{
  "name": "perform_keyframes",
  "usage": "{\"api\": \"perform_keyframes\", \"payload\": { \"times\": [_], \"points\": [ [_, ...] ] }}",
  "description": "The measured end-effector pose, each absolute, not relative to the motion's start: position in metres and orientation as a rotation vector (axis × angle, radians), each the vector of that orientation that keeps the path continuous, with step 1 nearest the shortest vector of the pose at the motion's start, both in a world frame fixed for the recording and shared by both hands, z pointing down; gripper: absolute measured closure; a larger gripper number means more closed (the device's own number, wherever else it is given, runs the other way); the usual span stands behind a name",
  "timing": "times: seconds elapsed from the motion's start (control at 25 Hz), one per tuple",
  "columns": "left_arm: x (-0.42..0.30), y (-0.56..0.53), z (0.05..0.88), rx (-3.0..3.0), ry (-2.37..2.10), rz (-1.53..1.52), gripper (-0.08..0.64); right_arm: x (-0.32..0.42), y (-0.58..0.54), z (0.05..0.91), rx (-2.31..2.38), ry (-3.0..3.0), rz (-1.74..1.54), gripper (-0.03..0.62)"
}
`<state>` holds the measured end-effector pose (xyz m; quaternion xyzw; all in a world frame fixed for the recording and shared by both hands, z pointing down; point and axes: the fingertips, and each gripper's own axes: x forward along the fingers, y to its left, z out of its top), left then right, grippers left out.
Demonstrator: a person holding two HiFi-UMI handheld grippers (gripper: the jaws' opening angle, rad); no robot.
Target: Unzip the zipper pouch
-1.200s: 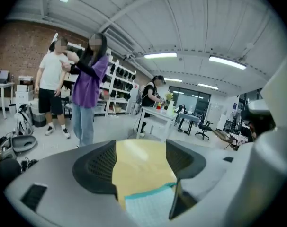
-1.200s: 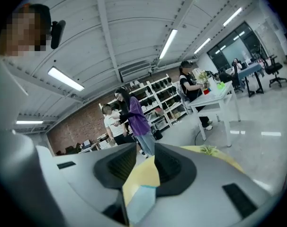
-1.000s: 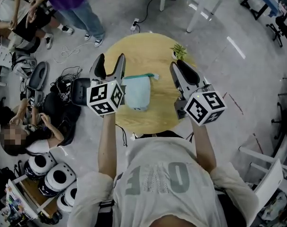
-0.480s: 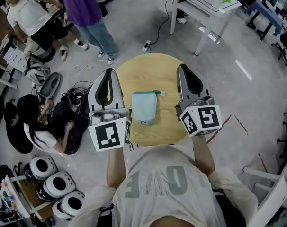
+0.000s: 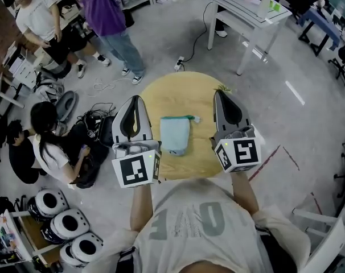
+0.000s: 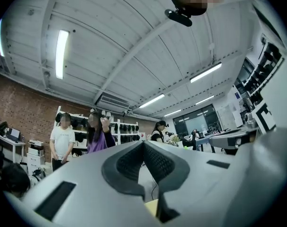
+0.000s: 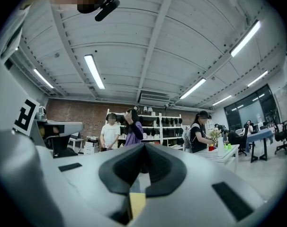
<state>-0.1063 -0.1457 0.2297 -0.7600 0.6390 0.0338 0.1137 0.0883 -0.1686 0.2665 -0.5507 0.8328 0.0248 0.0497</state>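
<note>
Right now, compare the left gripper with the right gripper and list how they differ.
The left gripper hangs left of the teal pouch, at the round table's left rim; the right gripper hangs right of it, over the tabletop's right side. The left gripper's marker cube shows a different pattern from the right gripper's marker cube. Shared: both point away from the person, jaws just closed on nothing, neither touching the pouch.

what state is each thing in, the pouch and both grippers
zipper pouch: lying flat on the round table, untouched, zip too small to read
left gripper: jaws just closed shut, empty, held clear of the pouch
right gripper: jaws just closed shut, empty, held clear of the pouch
</note>
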Motion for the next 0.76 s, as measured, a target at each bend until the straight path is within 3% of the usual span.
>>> {"api": "perform_keyframes", "payload": {
  "times": [0.76],
  "points": [
    [-0.1053, -0.1515, 0.2325, -2.227, 1.907, 0.089, 0.534, 0.0867, -0.173, 0.265, -1.64, 2.573, 0.116, 0.563]
  ]
}}
